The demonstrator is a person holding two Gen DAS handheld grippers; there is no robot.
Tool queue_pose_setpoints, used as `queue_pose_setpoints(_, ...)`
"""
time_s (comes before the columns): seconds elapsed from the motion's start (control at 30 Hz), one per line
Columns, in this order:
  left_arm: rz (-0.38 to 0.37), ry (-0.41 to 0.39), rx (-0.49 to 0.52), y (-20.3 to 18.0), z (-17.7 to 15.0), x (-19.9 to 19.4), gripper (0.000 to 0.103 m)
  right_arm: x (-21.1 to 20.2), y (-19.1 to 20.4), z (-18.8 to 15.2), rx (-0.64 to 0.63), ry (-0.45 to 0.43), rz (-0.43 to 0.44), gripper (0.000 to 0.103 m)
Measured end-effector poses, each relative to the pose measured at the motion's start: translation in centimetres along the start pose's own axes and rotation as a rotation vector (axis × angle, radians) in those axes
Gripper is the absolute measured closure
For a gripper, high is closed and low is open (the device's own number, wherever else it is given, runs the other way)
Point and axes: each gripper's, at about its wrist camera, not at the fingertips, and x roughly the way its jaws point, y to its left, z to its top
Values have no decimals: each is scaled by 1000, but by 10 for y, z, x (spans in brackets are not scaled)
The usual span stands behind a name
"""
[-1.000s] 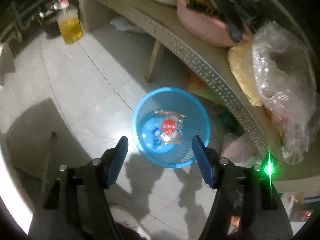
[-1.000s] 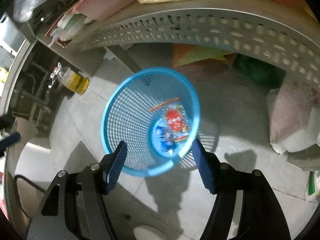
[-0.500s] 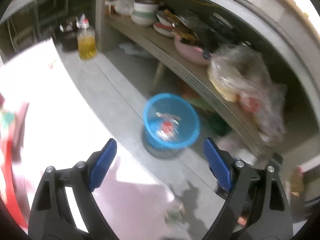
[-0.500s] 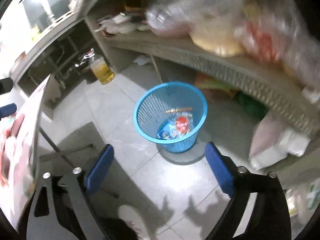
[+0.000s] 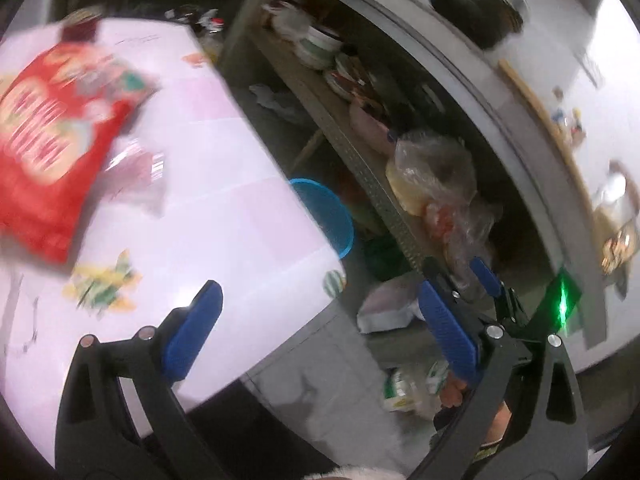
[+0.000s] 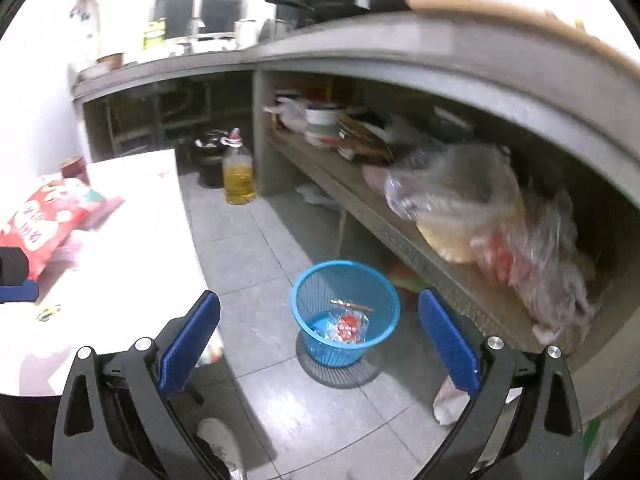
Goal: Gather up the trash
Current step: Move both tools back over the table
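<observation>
A blue mesh bin (image 6: pixel 346 312) stands on the tiled floor with wrappers (image 6: pixel 346 326) inside; the left wrist view shows only part of its rim (image 5: pixel 328 216) past the table edge. On the white table (image 5: pixel 224 216) lie a red snack bag (image 5: pixel 48 136), a clear wrapper (image 5: pixel 138 176) and a yellow-green wrapper (image 5: pixel 102 282). My left gripper (image 5: pixel 316 328) is open and empty over the table's near corner. My right gripper (image 6: pixel 318 344) is open and empty, high above the floor facing the bin. The red bag (image 6: pixel 52 216) also shows in the right wrist view.
A low shelf (image 6: pixel 360 200) under a grey counter (image 6: pixel 400 52) holds bowls and plastic bags (image 6: pixel 460 200). An oil bottle (image 6: pixel 239 172) stands on the floor. White bags (image 5: pixel 386 306) lie on the floor by the shelf. My shoe (image 6: pixel 218 446) is below.
Both grippers rose and pulled back from the bin. The left one swung left over the table, bringing the red bag and wrappers into view. Both jaws stand wider.
</observation>
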Motion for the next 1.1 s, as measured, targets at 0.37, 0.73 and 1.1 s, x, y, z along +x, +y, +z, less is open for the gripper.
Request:
queue_pose_setpoints(0.37,145,-180,-75,67,-55,-81,9,-45,83,15,-87,-97,202,6)
queue_pose_setpoints(0.73,436,-407,91,96,-103,-167,9,-54,150,18,-122,-41,528,7)
queue_pose_setpoints(1.1,555,-419,6,154,-105,-192,9,-52,259,44,-383,29,913,35)
